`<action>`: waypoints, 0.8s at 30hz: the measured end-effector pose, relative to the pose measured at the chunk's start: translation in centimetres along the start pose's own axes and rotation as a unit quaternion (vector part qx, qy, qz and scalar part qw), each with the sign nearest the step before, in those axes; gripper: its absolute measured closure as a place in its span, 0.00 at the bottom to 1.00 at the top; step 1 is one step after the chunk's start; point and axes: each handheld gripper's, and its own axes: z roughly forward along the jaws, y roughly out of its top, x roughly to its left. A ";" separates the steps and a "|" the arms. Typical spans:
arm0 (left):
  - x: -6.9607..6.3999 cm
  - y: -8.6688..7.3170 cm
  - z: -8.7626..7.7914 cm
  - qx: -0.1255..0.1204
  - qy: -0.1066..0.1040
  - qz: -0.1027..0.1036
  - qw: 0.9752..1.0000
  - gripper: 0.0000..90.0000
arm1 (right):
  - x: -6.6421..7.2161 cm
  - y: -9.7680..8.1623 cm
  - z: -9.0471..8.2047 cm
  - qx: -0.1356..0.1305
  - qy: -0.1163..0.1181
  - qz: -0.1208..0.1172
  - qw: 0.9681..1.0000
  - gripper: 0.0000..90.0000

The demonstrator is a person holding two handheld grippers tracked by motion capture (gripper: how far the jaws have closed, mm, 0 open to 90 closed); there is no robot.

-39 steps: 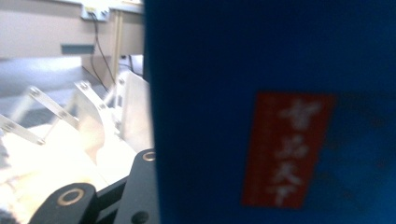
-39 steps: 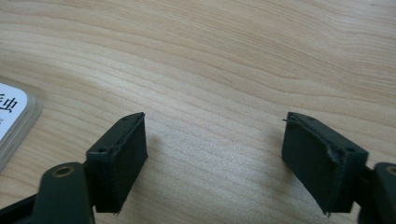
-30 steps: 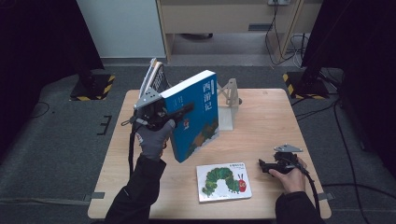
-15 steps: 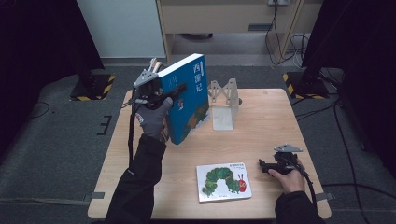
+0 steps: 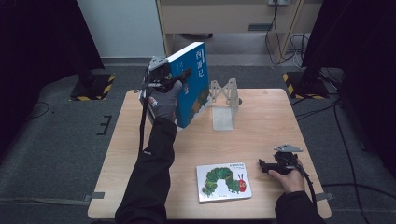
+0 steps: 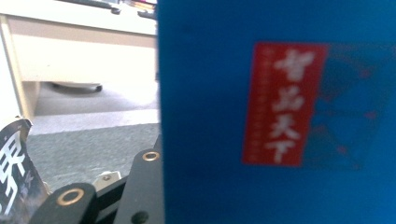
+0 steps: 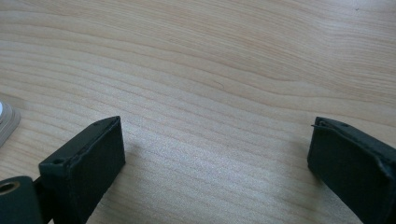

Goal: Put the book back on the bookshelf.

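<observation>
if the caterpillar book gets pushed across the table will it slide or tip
The caterpillar book lies flat on the smooth wooden table, so it would probably slide, not tip. It looks thick and stiff, likely a board book, unlikely to flop.

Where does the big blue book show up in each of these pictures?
High view: blue book upper middle, held upright in the left tool, beside the clear stand.
Left gripper view: blue cover across the right side.
Right gripper view: not in it.
Shared landmark: wooden table.
</observation>
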 end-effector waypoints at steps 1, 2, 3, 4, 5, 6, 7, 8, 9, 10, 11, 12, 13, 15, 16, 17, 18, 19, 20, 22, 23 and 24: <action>0.1 0.0 0.4 0.003 0.004 0.004 1.000 0.68 | 0.0 0.0 0.0 0.000 0.000 0.000 1.000 0.05; 0.2 0.1 0.9 0.009 0.009 0.003 1.000 0.68 | 0.0 0.0 0.0 0.000 0.000 0.000 1.000 0.05; 0.3 0.0 1.2 0.012 0.012 0.002 1.000 0.68 | 0.0 0.0 0.0 0.000 0.000 0.000 1.000 0.05; 0.4 0.0 1.5 0.013 0.014 -0.002 1.000 0.68 | 0.0 0.0 0.0 0.000 0.000 0.000 1.000 0.05; 0.6 -0.2 1.9 0.012 0.016 -0.006 1.000 0.68 | 0.0 0.0 0.0 0.000 0.000 0.000 1.000 0.05; 0.7 -0.3 2.1 0.012 0.017 -0.011 1.000 0.68 | 0.0 0.0 0.0 0.000 0.000 0.000 1.000 0.05; 0.8 -0.4 2.3 0.013 0.020 -0.016 1.000 0.68 | 0.0 0.0 0.0 0.000 0.000 0.000 1.000 0.05; 1.0 -0.6 2.5 0.012 0.021 -0.018 1.000 0.68 | 0.0 0.0 0.0 0.000 0.000 0.000 1.000 0.05; 1.0 -0.7 2.7 0.012 0.023 -0.018 1.000 0.68 | 0.0 0.0 0.0 0.000 0.000 0.000 1.000 0.05; 1.0 -0.8 2.8 0.011 0.028 -0.014 0.999 0.68 | 0.0 0.0 0.0 0.000 0.000 0.000 1.000 0.05; 1.0 -0.8 3.0 0.012 0.031 -0.010 0.999 0.68 | 0.0 0.0 0.0 0.000 0.000 0.000 1.000 0.05; 0.8 -0.9 3.1 0.013 0.037 0.000 0.999 0.68 | 0.0 0.0 0.0 0.000 0.001 0.000 1.000 0.05; 0.7 -1.0 3.2 0.012 0.039 0.005 0.999 0.68 | 0.0 0.0 0.0 0.000 0.001 0.000 1.000 0.05; 0.6 -1.3 3.4 0.011 0.042 0.007 0.999 0.68 | 0.0 0.0 0.0 0.000 0.000 0.000 1.000 0.05; 0.5 -1.3 3.6 0.011 0.043 0.004 0.999 0.68 | 0.0 0.0 0.0 0.000 0.000 0.000 1.000 0.05; 0.6 -1.5 3.7 0.011 0.043 0.001 0.999 0.68 | 0.0 0.0 0.0 0.000 0.000 0.000 1.000 0.05; 0.6 -1.6 3.9 0.012 0.041 -0.002 0.999 0.68 | 0.0 0.0 0.0 -0.001 0.001 -0.001 1.000 0.05; 0.6 -1.7 4.0 0.013 0.042 -0.001 0.999 0.68 | 0.0 0.0 0.0 -0.001 0.000 -0.001 1.000 0.05; 0.5 -1.8 4.1 0.014 0.043 0.000 0.999 0.68 | 0.0 0.0 0.0 -0.001 0.000 -0.001 1.000 0.05; 0.3 -2.0 4.4 0.016 0.048 0.007 0.999 0.68 | 0.0 0.0 0.0 -0.001 0.000 -0.001 1.000 0.05; 0.2 -2.1 4.5 0.016 0.049 0.007 0.999 0.68 | 0.0 0.0 0.0 0.000 0.001 -0.001 1.000 0.05; 0.2 -2.2 4.7 0.015 0.050 0.004 0.999 0.68 | 0.0 0.0 0.0 0.000 0.000 -0.001 1.000 0.05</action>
